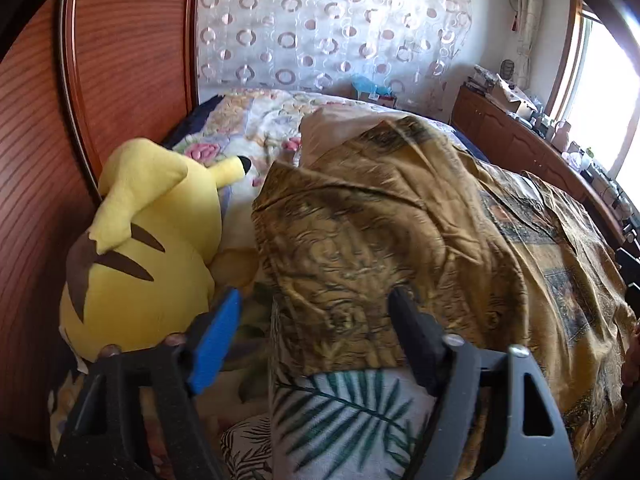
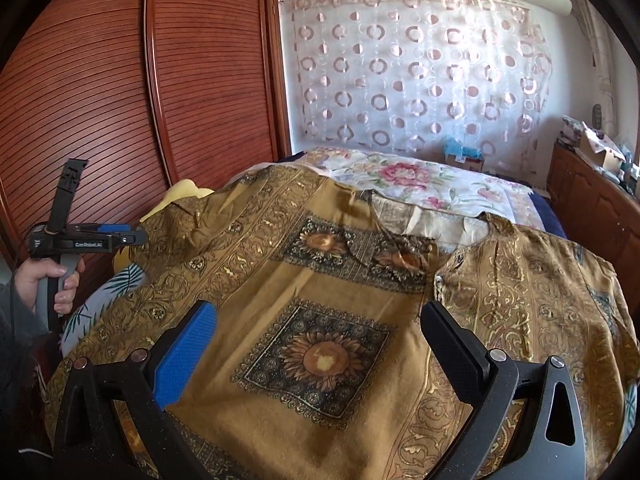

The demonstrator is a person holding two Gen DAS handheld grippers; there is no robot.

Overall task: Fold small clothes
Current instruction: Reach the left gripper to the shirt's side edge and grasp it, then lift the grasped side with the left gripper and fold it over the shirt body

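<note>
A mustard-gold patterned shirt (image 2: 320,280) with sunflower squares lies spread face up on the bed, collar toward the far side. My right gripper (image 2: 320,312) is open just above its lower front, holding nothing. In the left wrist view the shirt's left part (image 1: 400,220) is bunched and raised in a fold. My left gripper (image 1: 316,300) is open at that edge, jaws wide apart with the cloth between them but not pinched. The left gripper also shows at the left of the right wrist view (image 2: 128,238), held in a hand.
A yellow plush toy (image 1: 148,248) lies left of the shirt against the red-brown wardrobe (image 1: 80,120). A leaf-print cover (image 1: 344,412) lies under the shirt and a floral quilt (image 2: 420,180) beyond it. A cluttered wooden cabinet (image 2: 592,200) stands on the right.
</note>
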